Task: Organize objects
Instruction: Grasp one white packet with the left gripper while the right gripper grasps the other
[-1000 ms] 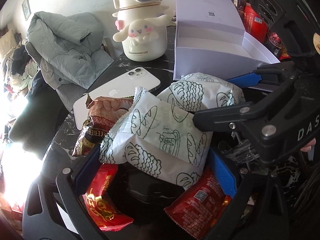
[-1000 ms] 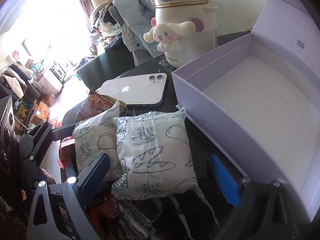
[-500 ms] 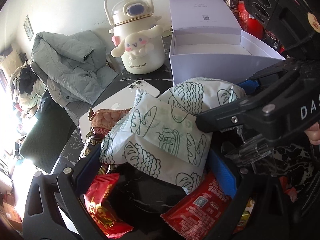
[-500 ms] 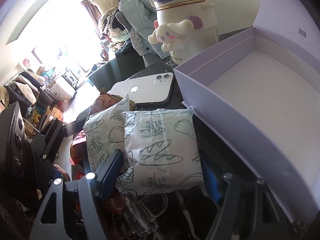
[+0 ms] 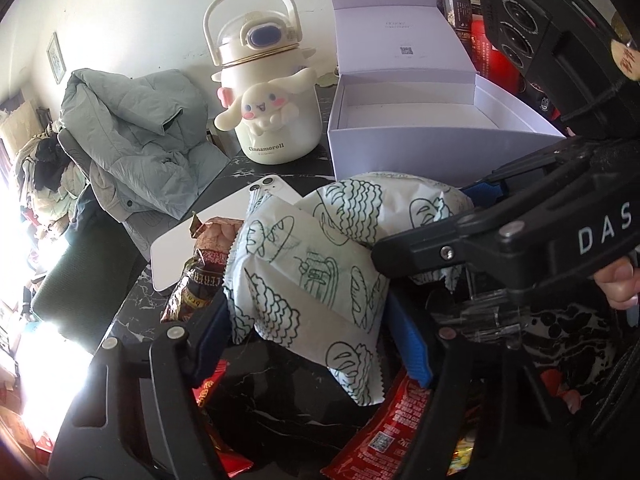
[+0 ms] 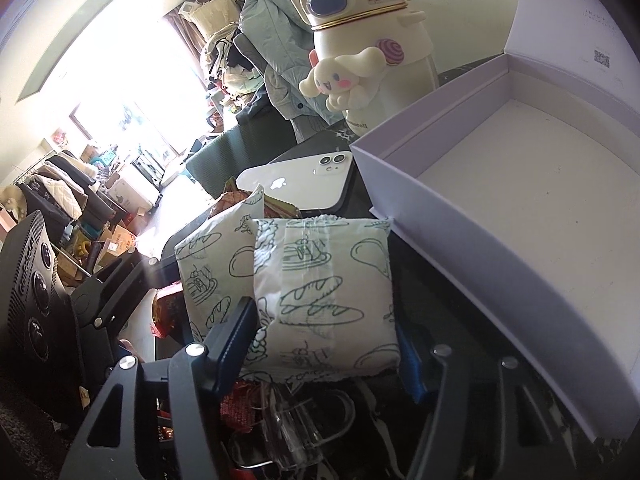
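Two white bread-print snack packets lie side by side. My left gripper (image 5: 312, 340) is shut on the nearer packet (image 5: 304, 280), lifted off the dark marble table. My right gripper (image 6: 326, 344) is shut on the other packet (image 6: 324, 292), which shows in the left wrist view (image 5: 384, 208) beyond the first. The right gripper's body crosses the left wrist view (image 5: 540, 232). An open lavender box (image 5: 432, 144) stands empty behind the packets; in the right wrist view its near wall (image 6: 460, 240) is just right of the held packet.
A white phone (image 6: 304, 184) lies face down left of the box. A Cinnamoroll kettle (image 5: 268, 96) stands behind it. A brown snack bag (image 5: 204, 264) and red packets (image 5: 384, 432) lie below. A clear clip (image 6: 296, 424) sits under the right gripper. A grey jacket (image 5: 132, 136) hangs on a chair.
Both grippers have closed onto their packets and risen with them; the box and kettle now look farther off and lower in both views.
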Demonstrator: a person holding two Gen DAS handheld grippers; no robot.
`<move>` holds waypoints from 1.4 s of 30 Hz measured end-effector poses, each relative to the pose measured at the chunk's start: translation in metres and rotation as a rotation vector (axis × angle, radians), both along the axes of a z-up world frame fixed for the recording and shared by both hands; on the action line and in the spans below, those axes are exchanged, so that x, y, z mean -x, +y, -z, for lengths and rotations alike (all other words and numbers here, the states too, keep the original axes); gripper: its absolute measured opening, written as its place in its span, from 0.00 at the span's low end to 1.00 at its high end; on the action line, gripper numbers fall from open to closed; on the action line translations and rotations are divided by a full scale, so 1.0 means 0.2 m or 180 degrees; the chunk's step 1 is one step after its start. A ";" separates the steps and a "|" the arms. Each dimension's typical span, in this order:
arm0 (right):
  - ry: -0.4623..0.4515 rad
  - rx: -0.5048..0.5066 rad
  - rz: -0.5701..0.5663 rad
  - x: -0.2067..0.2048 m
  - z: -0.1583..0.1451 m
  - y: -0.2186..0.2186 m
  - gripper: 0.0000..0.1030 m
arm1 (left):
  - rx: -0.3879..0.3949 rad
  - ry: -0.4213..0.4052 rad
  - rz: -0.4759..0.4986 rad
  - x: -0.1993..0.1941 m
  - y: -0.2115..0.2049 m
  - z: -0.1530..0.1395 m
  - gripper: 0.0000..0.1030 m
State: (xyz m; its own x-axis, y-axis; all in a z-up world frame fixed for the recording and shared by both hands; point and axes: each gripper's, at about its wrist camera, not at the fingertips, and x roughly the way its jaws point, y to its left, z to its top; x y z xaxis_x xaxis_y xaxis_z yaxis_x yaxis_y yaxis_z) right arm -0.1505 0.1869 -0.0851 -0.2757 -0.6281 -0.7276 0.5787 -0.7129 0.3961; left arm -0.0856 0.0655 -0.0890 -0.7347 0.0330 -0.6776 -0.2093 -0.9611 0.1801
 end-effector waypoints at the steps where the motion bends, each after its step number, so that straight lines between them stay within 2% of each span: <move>1: 0.0012 0.0015 0.0001 0.00 -0.01 0.00 0.61 | -0.0020 -0.0002 0.0000 0.00 0.00 -0.01 0.68; 4: 0.0067 0.0052 -0.0001 -0.02 -0.03 0.01 0.60 | -0.0138 0.0069 0.0004 -0.02 -0.03 -0.05 0.67; 7: 0.0092 0.0126 0.0003 -0.01 -0.06 0.01 0.59 | -0.0145 0.0178 0.0036 -0.04 -0.03 -0.09 0.66; 9: 0.0092 0.0135 0.0018 -0.02 -0.06 0.02 0.58 | -0.0153 0.0214 0.0050 -0.05 -0.03 -0.10 0.60; 10: 0.0107 0.0129 0.0029 -0.02 -0.06 0.02 0.57 | -0.0154 0.0214 0.0047 -0.05 -0.03 -0.10 0.50; 18: 0.0110 0.0090 0.0164 -0.05 -0.06 0.07 0.56 | -0.0261 0.0196 0.0094 -0.02 -0.05 -0.08 0.51; 22: 0.0139 0.0035 0.0278 -0.09 -0.06 0.10 0.56 | -0.0471 0.0125 0.0171 0.02 -0.07 -0.07 0.55; 27: 0.0158 0.0035 0.0427 -0.13 -0.07 0.15 0.56 | -0.1021 -0.0150 0.0197 0.11 -0.14 -0.04 0.58; 29: 0.0177 0.0032 0.0479 -0.14 -0.08 0.17 0.56 | -0.1122 -0.0198 0.0191 0.14 -0.15 -0.03 0.57; 33: 0.0196 0.0027 0.0555 -0.17 -0.11 0.19 0.56 | -0.1091 -0.0170 0.0223 0.14 -0.12 -0.03 0.51; 38: 0.0232 0.0059 0.0634 -0.22 -0.13 0.23 0.56 | -0.1180 -0.0168 0.0319 0.13 -0.10 -0.08 0.39; 42: 0.0301 0.0060 0.0686 -0.24 -0.16 0.25 0.56 | -0.1132 -0.0134 0.0350 0.11 -0.08 -0.11 0.35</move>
